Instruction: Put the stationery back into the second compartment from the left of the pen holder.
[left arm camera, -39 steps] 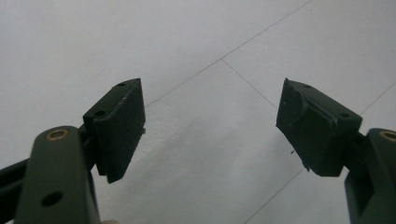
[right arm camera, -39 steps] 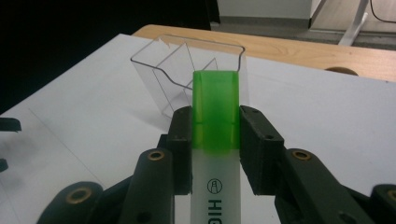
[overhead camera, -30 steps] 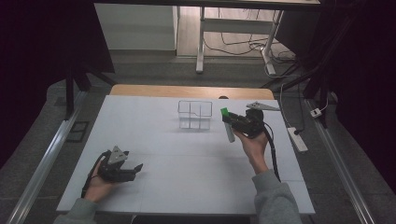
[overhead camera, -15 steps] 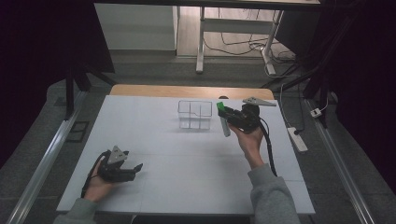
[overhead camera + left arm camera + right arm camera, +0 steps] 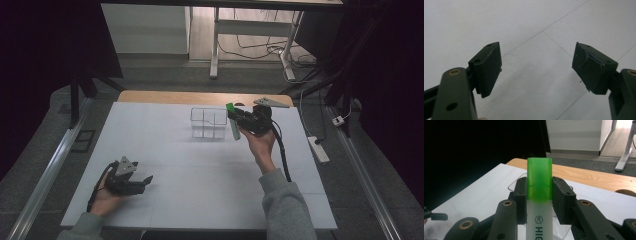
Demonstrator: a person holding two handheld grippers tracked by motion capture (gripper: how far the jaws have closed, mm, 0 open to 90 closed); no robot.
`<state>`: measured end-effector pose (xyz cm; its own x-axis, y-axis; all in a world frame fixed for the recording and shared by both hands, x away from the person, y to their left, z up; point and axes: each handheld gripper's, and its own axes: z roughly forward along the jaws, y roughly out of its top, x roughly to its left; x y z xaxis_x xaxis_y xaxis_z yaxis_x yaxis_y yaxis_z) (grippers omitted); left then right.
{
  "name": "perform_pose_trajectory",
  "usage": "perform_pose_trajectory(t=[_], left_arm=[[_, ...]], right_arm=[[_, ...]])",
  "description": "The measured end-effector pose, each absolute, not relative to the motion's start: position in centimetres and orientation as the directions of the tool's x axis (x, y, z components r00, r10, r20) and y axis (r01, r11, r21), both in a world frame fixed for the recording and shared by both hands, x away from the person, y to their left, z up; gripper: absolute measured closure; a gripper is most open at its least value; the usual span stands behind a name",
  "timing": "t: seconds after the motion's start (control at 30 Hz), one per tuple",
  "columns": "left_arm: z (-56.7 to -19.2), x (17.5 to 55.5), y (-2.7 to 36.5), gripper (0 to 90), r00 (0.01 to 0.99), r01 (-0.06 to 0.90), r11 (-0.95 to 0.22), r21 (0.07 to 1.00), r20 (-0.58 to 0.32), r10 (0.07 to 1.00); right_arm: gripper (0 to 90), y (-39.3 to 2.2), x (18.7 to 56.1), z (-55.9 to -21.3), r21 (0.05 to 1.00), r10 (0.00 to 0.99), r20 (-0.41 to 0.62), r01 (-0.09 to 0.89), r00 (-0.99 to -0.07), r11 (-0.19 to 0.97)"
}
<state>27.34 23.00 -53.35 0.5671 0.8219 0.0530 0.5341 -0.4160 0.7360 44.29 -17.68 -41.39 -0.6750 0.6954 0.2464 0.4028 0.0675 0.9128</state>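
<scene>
Near the front-left corner of the white bench (image 5: pixel 165 150), the left claw (image 5: pixel 146 181) lies low on the surface in the person's left hand (image 5: pixel 102 199), pointing toward the bench's right edge. In the left gripper view its two black pads (image 5: pixel 487 68) stand well apart, with bare bench surface between them.

Farther back, right of the bench's middle, a grey sleeve (image 5: pixel 287 207) leads to the right hand (image 5: pixel 260 145), which carries the right claw (image 5: pixel 233 120) above the surface. This claw is clamped on a highlighter (image 5: pixel 539 202) with a green cap (image 5: pixel 539 178) and a pale translucent barrel. The right gripper view shows both pads pressing the marker's sides at the junction of cap and barrel, cap pointing away from the camera. In the high view the highlighter (image 5: pixel 233 122) stands roughly upright, cap uppermost, barrel hanging below the claw.

Just left of the highlighter, toward the rear edge of the bench, stands a clear divided organizer (image 5: pixel 208 122). Whether the highlighter touches its right wall cannot be told. A bare wooden strip (image 5: pixel 165 97) runs along the rear edge.
</scene>
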Motion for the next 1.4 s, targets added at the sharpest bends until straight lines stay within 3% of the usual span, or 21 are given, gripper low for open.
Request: perform_pose_trajectory(t=[1.4], left_arm=[[-53.3,27.3,23.2,23.8,0.566,0.531,-0.412,0.74,0.052,0.823]], right_arm=[[66.2,-13.4,49.3,-41.1,0.927,0.67,0.271,0.374,-0.691,0.011]])
